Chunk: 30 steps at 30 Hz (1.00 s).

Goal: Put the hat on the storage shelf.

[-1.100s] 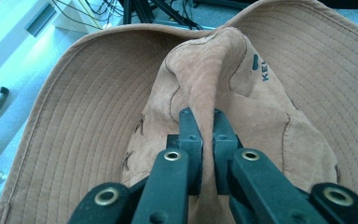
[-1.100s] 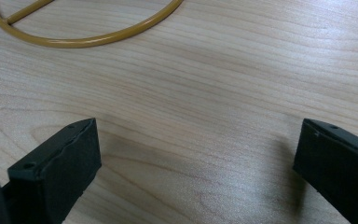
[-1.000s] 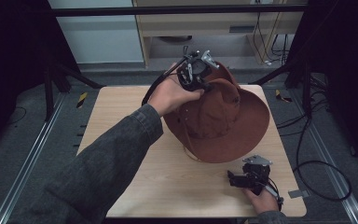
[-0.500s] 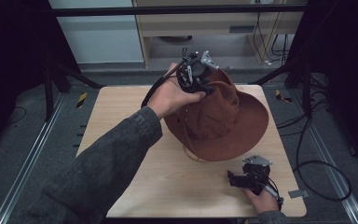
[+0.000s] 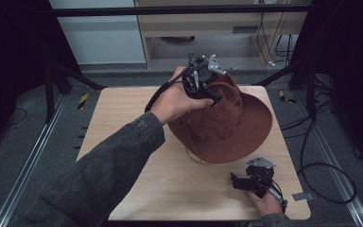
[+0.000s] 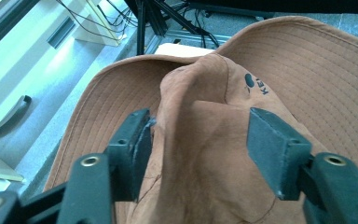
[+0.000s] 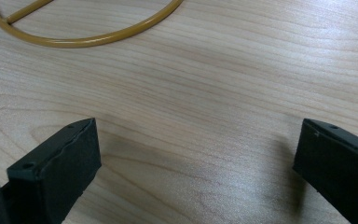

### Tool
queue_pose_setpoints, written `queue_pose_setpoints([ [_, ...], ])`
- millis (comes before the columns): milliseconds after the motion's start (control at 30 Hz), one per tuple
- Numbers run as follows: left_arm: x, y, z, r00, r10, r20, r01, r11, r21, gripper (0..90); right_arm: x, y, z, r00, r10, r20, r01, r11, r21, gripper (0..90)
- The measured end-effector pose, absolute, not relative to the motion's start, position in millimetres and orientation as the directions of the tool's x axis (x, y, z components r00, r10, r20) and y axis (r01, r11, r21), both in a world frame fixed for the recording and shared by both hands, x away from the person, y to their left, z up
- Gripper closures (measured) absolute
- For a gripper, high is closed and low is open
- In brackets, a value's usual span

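A brown suede wide-brimmed hat (image 5: 227,127) sits raised over the middle of the pale wooden surface (image 5: 123,123). The left tool (image 5: 202,79) straddles its crown, jaws parted with the fabric between them. The right tool (image 5: 236,182) rests wide open, holding nothing, near a yellow metal ring (image 7: 88,37).

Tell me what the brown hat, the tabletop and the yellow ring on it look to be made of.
Hat: likely suede or brushed cotton, matte and soft, with a creased crown and stitched brim rows.
Tabletop: pale wood or laminate, visible grain, smooth satin.
Ring: glossy mustard-yellow rod, probably coated metal or plastic.
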State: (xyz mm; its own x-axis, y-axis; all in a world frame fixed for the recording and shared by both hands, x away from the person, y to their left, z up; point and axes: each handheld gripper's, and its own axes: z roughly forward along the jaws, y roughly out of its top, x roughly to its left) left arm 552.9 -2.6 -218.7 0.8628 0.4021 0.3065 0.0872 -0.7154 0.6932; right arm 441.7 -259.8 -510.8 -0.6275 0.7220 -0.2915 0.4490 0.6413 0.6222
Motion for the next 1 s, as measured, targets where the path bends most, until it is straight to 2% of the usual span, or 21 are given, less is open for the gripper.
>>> queue_pose_setpoints([
  [200, 552, -4, -219, 0.861, 0.411, 0.299, 0.091, -0.704, 0.705, 21.0, 442, -260, -511, -0.627, 0.722, -0.291, 0.449, 0.641, 0.622, 0.5],
  [333, 551, -4, -220, 0.863, 0.41, 0.295, 0.093, -0.703, 0.705, 13.3, 442, -260, -511, -0.628, 0.722, -0.291, 0.449, 0.641, 0.622, 0.5],
  [1000, 541, -3, -225, 0.883, 0.367, 0.294, 0.051, -0.697, 0.716, 4.4, 442, -260, -511, -0.627, 0.722, -0.292, 0.449, 0.641, 0.622, 0.5],
])
